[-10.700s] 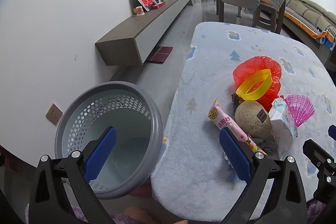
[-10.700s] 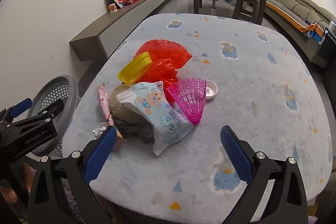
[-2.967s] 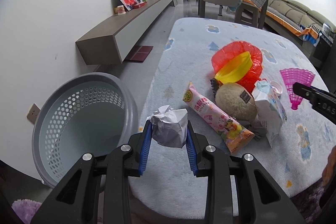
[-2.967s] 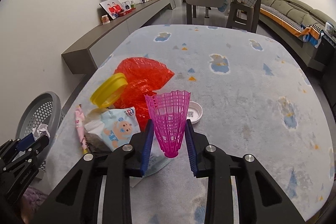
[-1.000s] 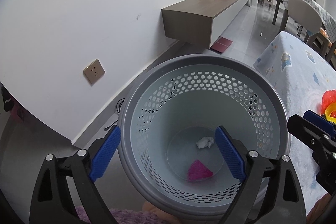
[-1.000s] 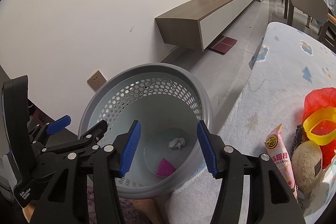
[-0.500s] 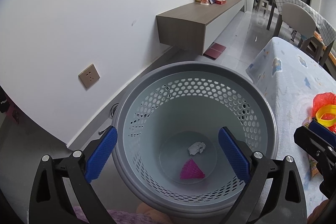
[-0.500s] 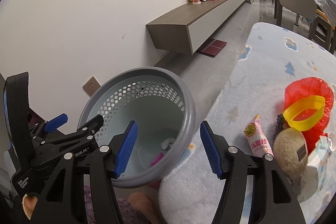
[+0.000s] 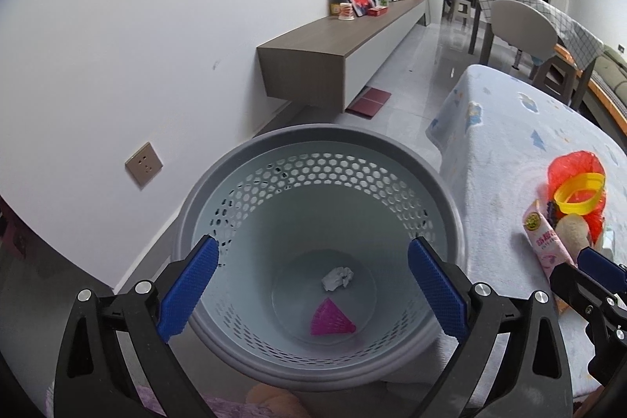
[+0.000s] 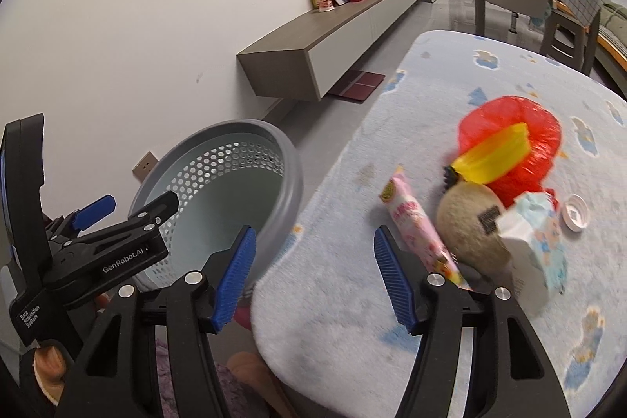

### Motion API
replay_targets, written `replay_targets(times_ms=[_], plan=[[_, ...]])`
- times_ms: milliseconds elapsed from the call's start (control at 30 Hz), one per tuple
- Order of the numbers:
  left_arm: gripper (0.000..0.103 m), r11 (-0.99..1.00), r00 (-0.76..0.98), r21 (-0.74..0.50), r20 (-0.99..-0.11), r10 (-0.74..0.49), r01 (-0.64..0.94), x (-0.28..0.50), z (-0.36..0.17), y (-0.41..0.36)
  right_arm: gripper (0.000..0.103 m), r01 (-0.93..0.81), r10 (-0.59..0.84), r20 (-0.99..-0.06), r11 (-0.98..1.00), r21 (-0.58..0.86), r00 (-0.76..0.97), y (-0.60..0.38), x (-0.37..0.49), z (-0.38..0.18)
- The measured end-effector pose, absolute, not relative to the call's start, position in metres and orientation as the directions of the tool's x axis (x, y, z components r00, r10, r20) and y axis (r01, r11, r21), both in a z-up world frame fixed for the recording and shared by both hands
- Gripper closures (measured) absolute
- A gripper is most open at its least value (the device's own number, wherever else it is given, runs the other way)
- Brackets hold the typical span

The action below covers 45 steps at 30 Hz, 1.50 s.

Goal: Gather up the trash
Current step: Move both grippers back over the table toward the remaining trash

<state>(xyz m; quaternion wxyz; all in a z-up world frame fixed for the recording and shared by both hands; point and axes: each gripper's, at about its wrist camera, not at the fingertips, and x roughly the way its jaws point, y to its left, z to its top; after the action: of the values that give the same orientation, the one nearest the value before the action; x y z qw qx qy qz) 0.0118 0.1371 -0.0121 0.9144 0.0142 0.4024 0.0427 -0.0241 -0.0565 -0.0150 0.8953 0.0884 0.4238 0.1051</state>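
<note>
your left gripper (image 9: 309, 285) hangs spread and empty over the grey basket (image 9: 443, 183), while your right gripper (image 10: 313, 275), jaws just widened, holds nothing above the table edge (image 10: 313, 332).

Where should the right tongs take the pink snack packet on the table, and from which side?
Probably across the pink snack packet at mid-length, coming from above on its basket-facing long side. It lies flat and narrow on the table cover, its far long edge close to the round tan ball, so the near side is freer. The right tongs are open and empty.
</note>
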Motion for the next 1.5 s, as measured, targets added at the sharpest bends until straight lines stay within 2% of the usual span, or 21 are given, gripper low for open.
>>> replay_targets(times_ms=[700, 1233, 1500], plan=[[0.007, 0.995, 0.694, 0.047, -0.720, -0.028, 0.089, -0.006, -0.010, 0.069, 0.037, 0.124, 0.052, -0.769, 0.978, 0.169, 0.637, -0.166, -0.083, -0.022], [0.007, 0.984, 0.654, 0.072, -0.754, -0.053, 0.163, -0.004, -0.030, 0.025, 0.031, 0.046, 0.021, -0.808, 0.997, 0.060, 0.588, -0.184, -0.057, -0.035], [0.007, 0.981, 0.634, 0.091, -0.772, -0.039, 0.172, 0.002, -0.041, 0.015, 0.029, 0.004, 0.073, -0.826, 0.996, 0.090, 0.558, -0.190, -0.034, -0.050]])
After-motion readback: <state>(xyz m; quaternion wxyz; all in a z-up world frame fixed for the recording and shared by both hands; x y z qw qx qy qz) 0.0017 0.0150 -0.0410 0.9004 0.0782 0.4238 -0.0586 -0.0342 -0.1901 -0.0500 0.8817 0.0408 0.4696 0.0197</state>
